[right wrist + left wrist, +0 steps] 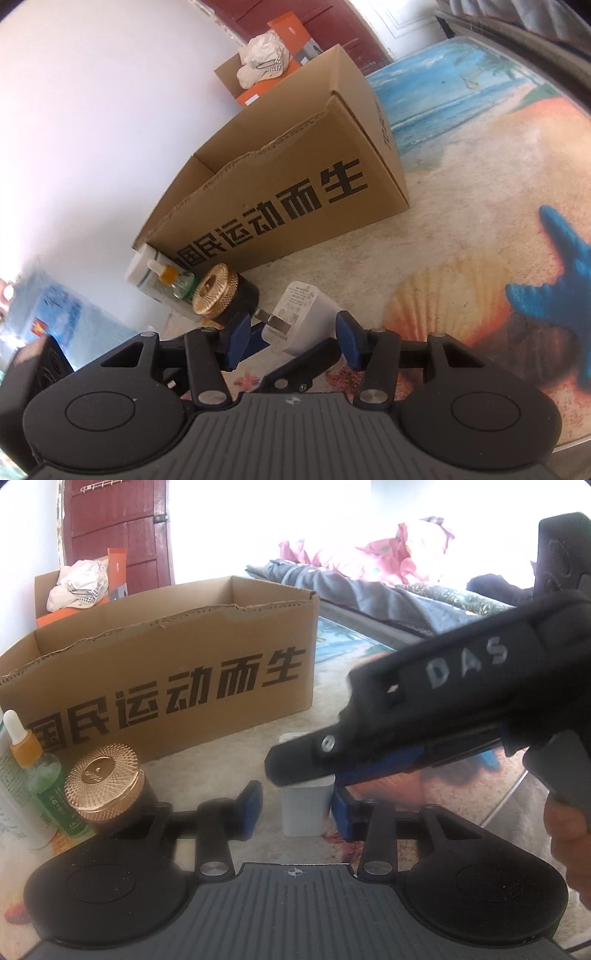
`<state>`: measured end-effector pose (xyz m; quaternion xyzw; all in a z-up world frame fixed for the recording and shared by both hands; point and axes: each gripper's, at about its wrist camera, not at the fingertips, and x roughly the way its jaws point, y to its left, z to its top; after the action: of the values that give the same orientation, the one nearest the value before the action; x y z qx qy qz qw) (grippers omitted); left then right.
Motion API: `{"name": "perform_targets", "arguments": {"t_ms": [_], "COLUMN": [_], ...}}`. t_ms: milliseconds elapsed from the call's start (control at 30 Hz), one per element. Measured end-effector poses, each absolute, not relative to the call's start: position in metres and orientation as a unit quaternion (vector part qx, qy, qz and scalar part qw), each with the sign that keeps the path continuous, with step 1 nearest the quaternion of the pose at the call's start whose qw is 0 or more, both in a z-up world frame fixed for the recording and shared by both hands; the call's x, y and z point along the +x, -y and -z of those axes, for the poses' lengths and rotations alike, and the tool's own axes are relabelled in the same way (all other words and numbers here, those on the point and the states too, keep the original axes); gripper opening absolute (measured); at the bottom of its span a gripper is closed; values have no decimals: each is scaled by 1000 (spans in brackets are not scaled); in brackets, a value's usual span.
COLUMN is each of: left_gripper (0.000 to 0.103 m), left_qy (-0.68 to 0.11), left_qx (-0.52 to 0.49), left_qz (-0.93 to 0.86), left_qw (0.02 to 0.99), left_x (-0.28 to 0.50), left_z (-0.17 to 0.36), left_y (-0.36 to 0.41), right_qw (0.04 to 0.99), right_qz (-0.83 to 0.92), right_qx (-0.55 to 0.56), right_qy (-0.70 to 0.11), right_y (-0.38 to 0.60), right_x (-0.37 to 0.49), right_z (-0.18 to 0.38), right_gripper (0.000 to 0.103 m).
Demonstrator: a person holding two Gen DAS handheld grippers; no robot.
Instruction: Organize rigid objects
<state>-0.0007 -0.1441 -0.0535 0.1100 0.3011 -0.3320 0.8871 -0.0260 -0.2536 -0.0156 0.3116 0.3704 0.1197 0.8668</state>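
Observation:
A white plug charger (pixel 306 805) stands upright on the printed table, and also shows in the right wrist view (pixel 300 317) with its metal prongs up. My left gripper (pixel 295 808) is open with its blue fingers on either side of the charger. My right gripper (pixel 293 338) is open above the charger, and its black body (pixel 443 716) crosses over it in the left wrist view. A gold-lidded dark jar (pixel 105 782) and a green dropper bottle (pixel 40 771) stand to the left. An open cardboard box (pixel 166 664) stands behind them.
A white tube (pixel 142 273) stands beside the dropper bottle against the box. A second box with cloth and orange packages (pixel 81 587) sits behind near a red door. Bedding (pixel 369 572) lies at the back right. The table edge (pixel 576 439) runs along the right.

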Motion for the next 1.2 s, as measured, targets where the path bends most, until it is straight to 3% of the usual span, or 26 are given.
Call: {"name": "perform_targets", "arguments": {"t_ms": [133, 767, 1200], "left_gripper": [27, 27, 27], "left_qy": [-299, -227, -245], "left_qx": [106, 92, 94], "left_qz": [334, 331, 349], "left_qw": [887, 911, 899], "left_x": [-2, -9, -8], "left_z": [55, 21, 39], "left_y": [145, 135, 134], "right_qw": [866, 892, 878], "right_qz": [-113, -128, -131], "right_qx": [314, 293, 304], "right_qy": [-372, -320, -345], "right_y": [254, 249, 252], "right_x": [-23, -28, -35], "right_z": [20, -19, 2], "right_gripper": [54, 53, 53]}}
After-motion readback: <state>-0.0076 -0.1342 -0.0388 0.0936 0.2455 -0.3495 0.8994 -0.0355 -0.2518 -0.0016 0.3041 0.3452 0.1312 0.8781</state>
